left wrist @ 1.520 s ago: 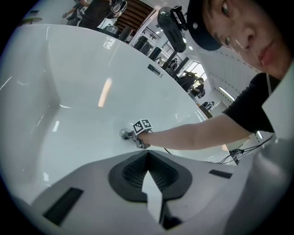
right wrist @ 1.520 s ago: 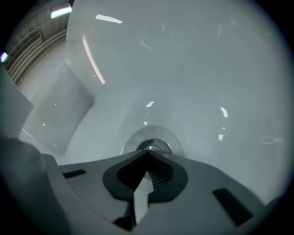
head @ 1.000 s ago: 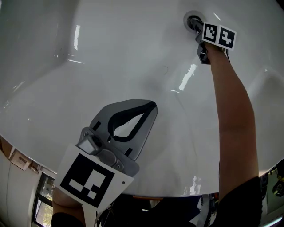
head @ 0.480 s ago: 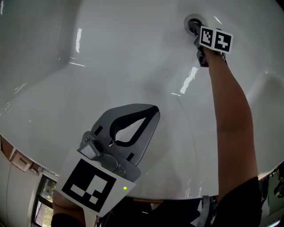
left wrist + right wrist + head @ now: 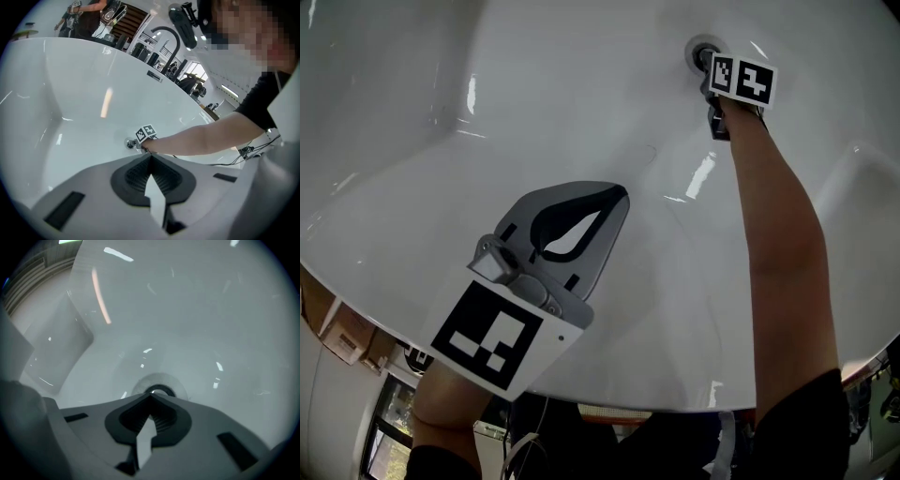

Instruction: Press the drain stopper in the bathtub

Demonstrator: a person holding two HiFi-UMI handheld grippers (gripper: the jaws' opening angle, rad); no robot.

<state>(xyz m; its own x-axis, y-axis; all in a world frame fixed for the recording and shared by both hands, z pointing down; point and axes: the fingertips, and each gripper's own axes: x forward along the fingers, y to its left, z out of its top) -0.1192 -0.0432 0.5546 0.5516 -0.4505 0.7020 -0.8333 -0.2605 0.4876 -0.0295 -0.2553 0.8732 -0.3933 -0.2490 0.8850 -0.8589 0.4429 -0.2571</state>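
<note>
At the far end of the bathtub (image 5: 487, 131), head view: the drain stopper (image 5: 701, 49) sits in the white tub floor. The right gripper (image 5: 712, 67) is extended on a straight arm, with its tips at the stopper and its marker cube just beside it. The left gripper (image 5: 619, 197) hangs well apart from the stopper, on the person's side, with its jaws together and nothing between them.

Left gripper view: the jaws meet at their tips and are empty. Beyond them, the stopper (image 5: 131, 144) shows as a small chrome ring, with the right gripper's tips against it.

Right gripper view: the jaws are closed tip to tip and hold nothing. The closed tips cover the near edge of the stopper (image 5: 161, 380), whose chrome rim and dark centre show directly past them. Firm contact cannot be confirmed.

Step in hand, as judged: the press itself, with the closed tips used as a plunger. The next move calls for a straight push down onto the stopper's centre, kept square so the tips do not slide off onto the slick enamel. The left gripper has no part in it.
</note>
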